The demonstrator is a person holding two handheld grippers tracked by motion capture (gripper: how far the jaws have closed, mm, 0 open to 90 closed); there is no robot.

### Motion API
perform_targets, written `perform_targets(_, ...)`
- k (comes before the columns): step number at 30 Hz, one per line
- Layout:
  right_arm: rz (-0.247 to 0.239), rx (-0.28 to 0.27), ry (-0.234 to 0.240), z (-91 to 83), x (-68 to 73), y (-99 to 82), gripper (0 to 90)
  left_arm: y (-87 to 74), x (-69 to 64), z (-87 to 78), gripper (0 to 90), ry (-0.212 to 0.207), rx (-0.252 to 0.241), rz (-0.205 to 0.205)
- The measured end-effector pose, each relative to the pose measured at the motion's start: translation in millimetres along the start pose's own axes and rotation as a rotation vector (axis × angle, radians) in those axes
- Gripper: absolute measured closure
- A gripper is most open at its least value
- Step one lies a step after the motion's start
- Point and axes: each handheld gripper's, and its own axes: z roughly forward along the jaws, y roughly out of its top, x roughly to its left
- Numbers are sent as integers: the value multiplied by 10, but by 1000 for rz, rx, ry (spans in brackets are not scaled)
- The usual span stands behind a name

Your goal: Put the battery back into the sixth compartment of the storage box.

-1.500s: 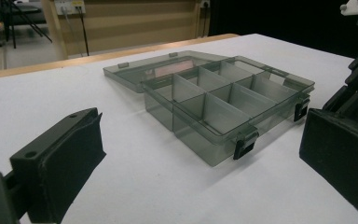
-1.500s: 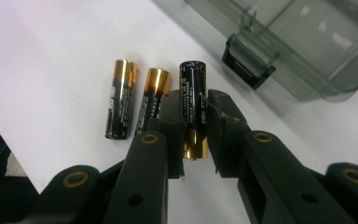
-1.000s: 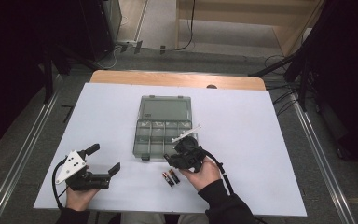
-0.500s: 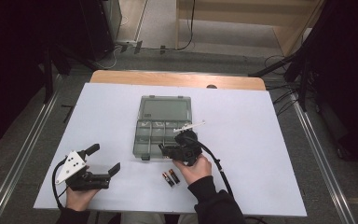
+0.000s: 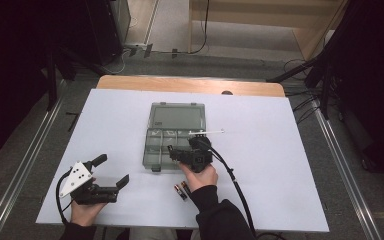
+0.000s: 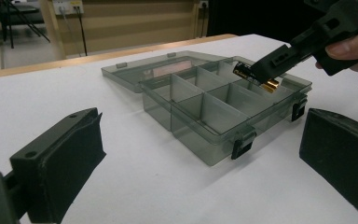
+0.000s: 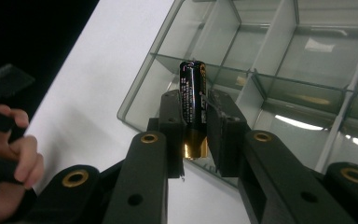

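Observation:
A clear grey compartment box [image 5: 156, 150] lies open in the middle of the white table, its lid [image 5: 176, 116] flat behind it. My right gripper [image 5: 174, 151] is shut on a black and gold battery [image 7: 193, 100], held just above the box's near compartments [image 7: 261, 60]. From the left gripper view, that battery [image 6: 256, 77] hangs over the box's far right corner [image 6: 289, 86]. Two more batteries [image 5: 181, 191] lie on the table beside the right wrist. My left gripper [image 5: 112, 170] rests at the front left, jaws wide open and bare, pointing at the box [image 6: 205, 112].
A thin white stick [image 5: 207, 132] lies by the box's right rim. The right gripper's cable [image 5: 235, 182] trails back toward the table's front edge. Bare white tabletop [image 5: 280, 150] spreads around the box.
The right gripper has carried the battery a little forward and down, from beside the loose batteries to over the box's near compartments. The left gripper has stayed put.

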Motion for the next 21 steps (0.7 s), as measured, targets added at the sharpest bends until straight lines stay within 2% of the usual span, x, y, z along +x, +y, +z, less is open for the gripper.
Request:
perform_targets(3, 59, -24, 19, 27, -39, 17, 780, 0, -3, 3, 0, -3, -1, 0)
perform_targets(9, 83, -14, 31, 79, -20, 6, 763, -2, -2, 5, 0, -5, 2, 1)
perform_targets(11, 82, -28, 43, 89, 4, -16, 582, -1, -3, 4, 0, -5, 0, 2)
perform_targets(13, 76, -32, 43, 85, 17, -22, 553, -2, -2, 4, 0, -3, 2, 1)
perform_targets(16, 47, -38, 51, 64, 55, -40, 422, -2, -3, 5, 0, -3, 1, 1)
perform_targets(19, -16, -22, 96, 39, 75, -52, 293, -2, -3, 6, 0, -3, 1, 1)
perform_targets(21, -89, -5, 105, 19, 108, -72, 130, -3, -1, 9, 0, 0, 5, -1)
